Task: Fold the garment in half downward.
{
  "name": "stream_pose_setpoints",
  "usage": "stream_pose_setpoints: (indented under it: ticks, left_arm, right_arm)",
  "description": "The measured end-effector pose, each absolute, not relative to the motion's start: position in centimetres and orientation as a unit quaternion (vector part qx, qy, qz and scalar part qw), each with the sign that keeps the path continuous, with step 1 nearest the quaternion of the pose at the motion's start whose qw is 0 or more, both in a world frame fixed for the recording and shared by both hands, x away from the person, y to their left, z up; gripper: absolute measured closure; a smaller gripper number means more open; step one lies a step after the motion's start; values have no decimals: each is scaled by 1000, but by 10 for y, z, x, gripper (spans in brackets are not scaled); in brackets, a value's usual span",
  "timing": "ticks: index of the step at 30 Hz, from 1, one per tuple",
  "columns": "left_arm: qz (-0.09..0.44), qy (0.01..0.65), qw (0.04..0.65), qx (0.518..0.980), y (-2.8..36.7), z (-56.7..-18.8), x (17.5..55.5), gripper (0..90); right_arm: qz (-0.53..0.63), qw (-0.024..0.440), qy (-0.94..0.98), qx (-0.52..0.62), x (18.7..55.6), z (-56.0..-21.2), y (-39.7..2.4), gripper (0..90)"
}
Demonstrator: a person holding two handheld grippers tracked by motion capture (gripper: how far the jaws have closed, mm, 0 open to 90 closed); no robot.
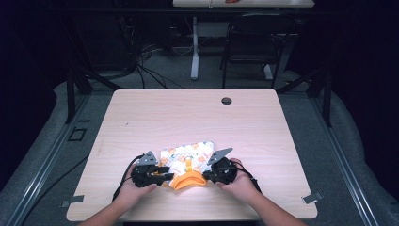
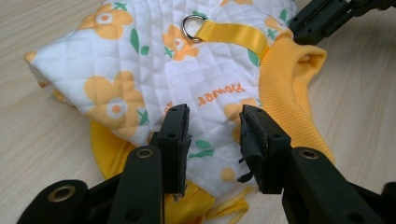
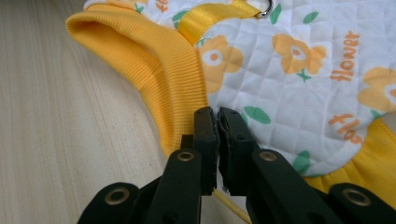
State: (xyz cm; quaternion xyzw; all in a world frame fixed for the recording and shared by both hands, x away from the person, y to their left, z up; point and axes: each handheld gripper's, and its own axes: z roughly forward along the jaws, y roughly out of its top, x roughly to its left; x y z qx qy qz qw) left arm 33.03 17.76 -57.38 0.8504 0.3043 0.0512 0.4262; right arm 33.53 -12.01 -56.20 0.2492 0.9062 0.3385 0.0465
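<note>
The quilted garment [image 2: 154,70] was white with orange flowers, green leaves and orange lettering. Its ribbed collar [image 3: 159,70] and strap [image 2: 233,35] were yellow, the ring [image 2: 192,24] silver. Both tongs [image 2: 212,135] [image 3: 217,140] were black, and the table [image 1: 188,117] pale wood-grain.

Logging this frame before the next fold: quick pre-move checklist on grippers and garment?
1. Right gripper shut on the garment near the yellow ribbed collar: ok.
2. Left gripper gripping: not ok, jaws open over the fabric.
3. Garment fully on the table: ok.
4. Metal ring and strap free of both jaws: ok.
5. Layers caught by the right jaws: cannot tell.
</note>
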Motion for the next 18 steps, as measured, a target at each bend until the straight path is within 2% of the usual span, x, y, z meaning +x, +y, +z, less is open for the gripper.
stream_pose_setpoints:
  ticks: [18]
  left_arm:
    - [91, 320, 406, 851, 172, -573, 346, 665]
  right_arm:
    - [346, 65, 900, 258, 335, -565, -114, 836]
